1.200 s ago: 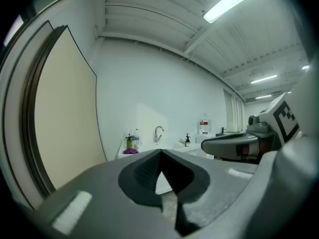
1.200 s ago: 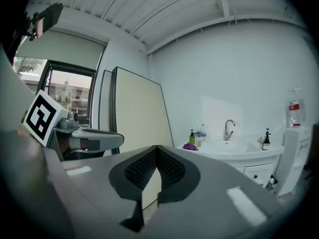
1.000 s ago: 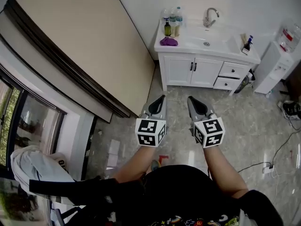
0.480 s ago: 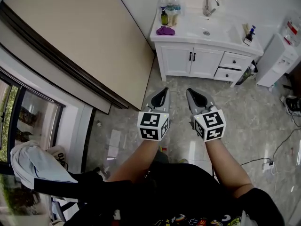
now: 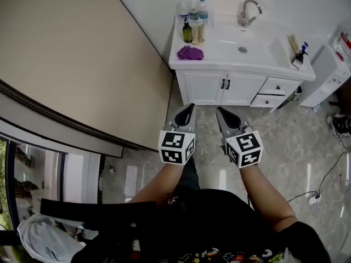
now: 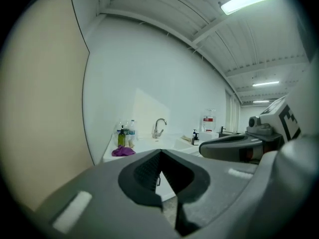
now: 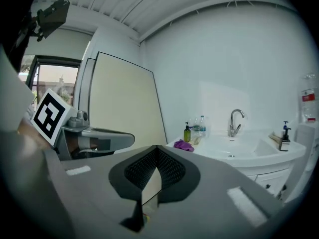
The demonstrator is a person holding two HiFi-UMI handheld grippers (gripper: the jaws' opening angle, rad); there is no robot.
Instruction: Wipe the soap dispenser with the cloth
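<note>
A purple cloth [image 5: 190,52] lies crumpled on the left end of the white vanity top [image 5: 219,53]. Just behind it stands a green pump soap dispenser [image 5: 187,33] beside two clear bottles. Both show small in the left gripper view, cloth [image 6: 123,152] and dispenser [image 6: 121,137], and in the right gripper view, cloth [image 7: 184,145] and dispenser [image 7: 187,133]. My left gripper [image 5: 189,108] and right gripper [image 5: 220,112] are held side by side over the floor, well short of the vanity. Both are shut and hold nothing.
A basin with a chrome faucet [image 5: 247,11] fills the middle of the vanity. A dark pump bottle [image 5: 299,53] stands at its right end. A beige wall panel [image 5: 82,59] runs along the left. A white unit [image 5: 329,73] stands to the right, with cables [image 5: 329,174] on the tiled floor.
The vanity has come nearer and larger in the head view as the person stepped towards it. Both grippers stay shut and side by side.
</note>
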